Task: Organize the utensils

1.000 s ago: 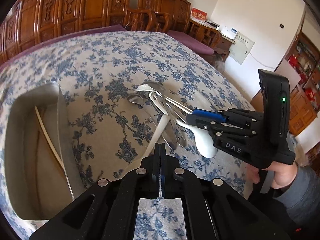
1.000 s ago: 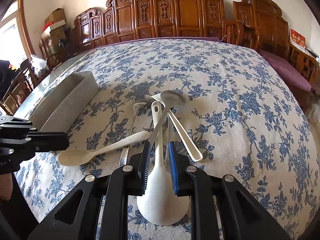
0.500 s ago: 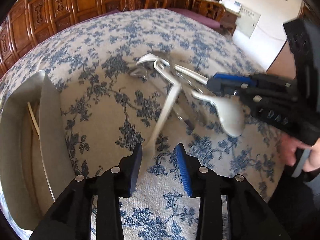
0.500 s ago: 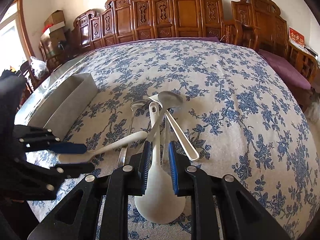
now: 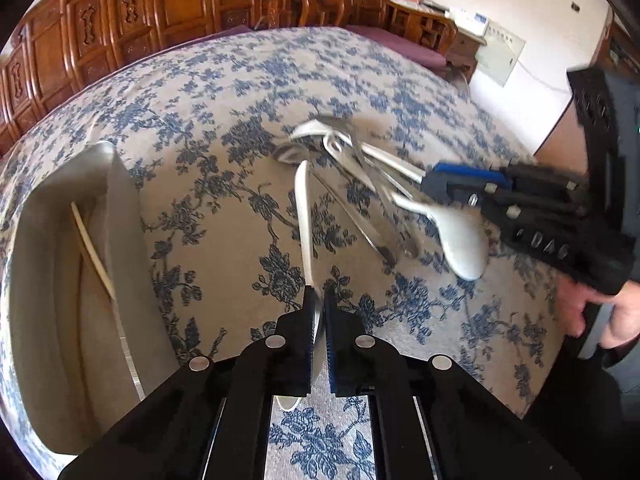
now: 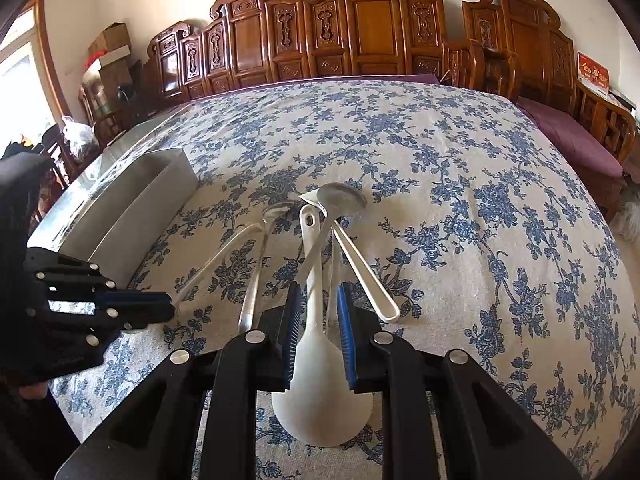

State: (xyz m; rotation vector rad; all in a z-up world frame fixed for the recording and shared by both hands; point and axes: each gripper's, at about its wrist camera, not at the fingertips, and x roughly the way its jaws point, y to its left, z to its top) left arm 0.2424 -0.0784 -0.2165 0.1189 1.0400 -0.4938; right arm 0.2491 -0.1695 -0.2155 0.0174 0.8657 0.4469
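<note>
My left gripper (image 5: pixel 318 296) is shut on a cream spoon (image 5: pixel 302 216); its handle sticks out ahead over the cloth and its bowl shows under the fingers. From the right wrist view the same left gripper (image 6: pixel 160 312) is at the left, with the cream spoon (image 6: pixel 216 256) running toward the pile. My right gripper (image 6: pixel 318 286) is shut on the neck of a white rice paddle (image 6: pixel 320 392), whose handle points into the pile. The left view shows the right gripper (image 5: pixel 430 188) holding that rice paddle (image 5: pixel 464 248) at the right. Metal spoons (image 5: pixel 360 200) lie crossed mid-table.
A grey tray (image 5: pixel 120 200) stands at the left with a pale chopstick (image 5: pixel 90 244) inside; from the other side the tray (image 6: pixel 132 208) is beyond the left gripper. A long white spoon (image 6: pixel 368 276) lies by the right fingers. Carved wooden chairs ring the floral tablecloth (image 6: pixel 480 184).
My left gripper opened over the cream spoon, then shut on it near its bowl, and the spoon's handle swung round. The right gripper stayed still with the paddle.
</note>
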